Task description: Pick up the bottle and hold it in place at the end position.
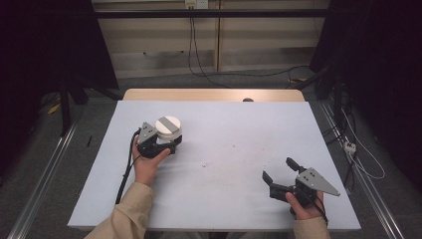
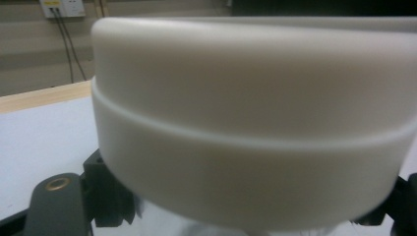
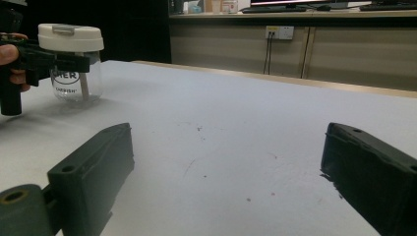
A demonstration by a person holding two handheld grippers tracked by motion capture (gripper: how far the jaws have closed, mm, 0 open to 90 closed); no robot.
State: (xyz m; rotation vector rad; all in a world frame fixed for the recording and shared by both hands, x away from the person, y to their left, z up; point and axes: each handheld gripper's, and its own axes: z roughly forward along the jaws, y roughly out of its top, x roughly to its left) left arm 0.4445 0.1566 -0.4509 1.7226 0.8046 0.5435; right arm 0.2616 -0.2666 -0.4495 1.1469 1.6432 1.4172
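the left tongs (image 1: 168,147) are squeezing the clear glass jar with a white lid (image 1: 167,130) — the right tongs (image 1: 281,173) are sitting wide open on the pale blue tabletop (image 1: 224,149).

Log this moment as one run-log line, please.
left gripper: shut on clear jar, under its white lid | right gripper: open, holding nothing | jar upright on table

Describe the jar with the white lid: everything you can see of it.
The jar stands upright on the pale table, at its left side. Its body is clear, like glass or plastic, with dark printed lettering that is partly covered. A wide, white, round lid with a grey strip across its top sits on it; a groove rings the lid's side. The left claw is shut on the jar just below the lid.
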